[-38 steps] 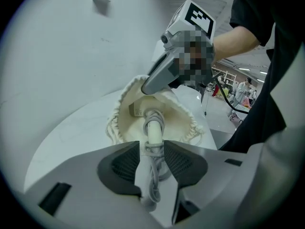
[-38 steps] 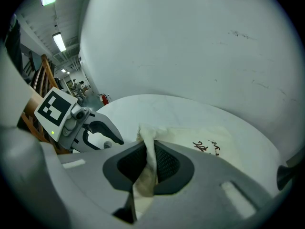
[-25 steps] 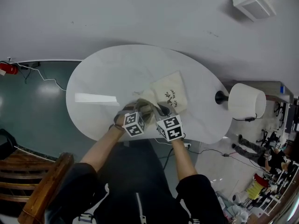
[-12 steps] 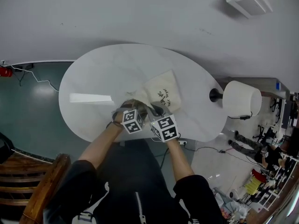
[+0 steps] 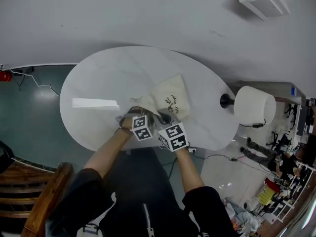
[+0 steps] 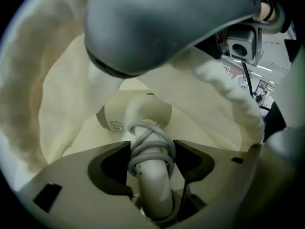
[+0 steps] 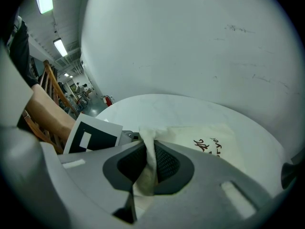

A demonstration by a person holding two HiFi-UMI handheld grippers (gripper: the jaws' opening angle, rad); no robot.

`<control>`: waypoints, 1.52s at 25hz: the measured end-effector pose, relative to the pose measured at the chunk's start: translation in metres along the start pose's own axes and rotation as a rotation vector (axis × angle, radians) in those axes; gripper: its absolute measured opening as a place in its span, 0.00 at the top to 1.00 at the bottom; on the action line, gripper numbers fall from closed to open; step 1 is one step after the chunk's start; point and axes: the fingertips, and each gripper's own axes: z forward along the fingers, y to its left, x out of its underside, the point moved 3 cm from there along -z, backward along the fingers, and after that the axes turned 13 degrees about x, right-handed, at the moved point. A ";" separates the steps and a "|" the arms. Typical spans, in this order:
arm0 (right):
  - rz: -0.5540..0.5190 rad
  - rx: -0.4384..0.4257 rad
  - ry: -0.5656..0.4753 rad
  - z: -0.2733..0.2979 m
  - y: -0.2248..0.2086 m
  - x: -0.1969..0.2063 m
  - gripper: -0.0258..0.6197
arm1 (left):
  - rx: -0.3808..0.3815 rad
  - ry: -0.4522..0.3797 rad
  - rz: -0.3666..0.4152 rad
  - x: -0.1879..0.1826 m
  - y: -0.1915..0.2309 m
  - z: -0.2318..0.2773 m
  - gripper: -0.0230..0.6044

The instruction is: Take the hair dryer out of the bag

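Not yet out: dryer [image 6: 138, 111] inside bag [image 6: 62, 104], handle between just-opened, released left hand-held gripper [image 6: 151, 149]; right hand-held gripper [image 7: 150, 154] clenched on bag rim.

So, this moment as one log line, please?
left gripper: jaws just opened, hair dryer handle between them, inside bag | right gripper: shut on bag

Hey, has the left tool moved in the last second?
Yes. Against the bag, the left tool has edged nearer, into its mouth; its jaws have just been opening, the hair dryer handle between them.
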 end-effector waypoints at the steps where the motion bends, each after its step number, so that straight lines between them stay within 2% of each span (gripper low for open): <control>1: 0.000 -0.002 0.001 0.000 0.000 0.000 0.92 | 0.004 0.003 -0.003 0.000 0.001 0.001 0.53; 16: 0.010 -0.004 0.000 0.002 -0.003 0.001 0.92 | 0.034 -0.013 -0.069 -0.003 0.002 -0.006 0.60; 38: -0.009 -0.008 -0.005 0.003 0.002 0.000 0.92 | 0.019 -0.035 -0.095 0.000 -0.007 -0.030 0.60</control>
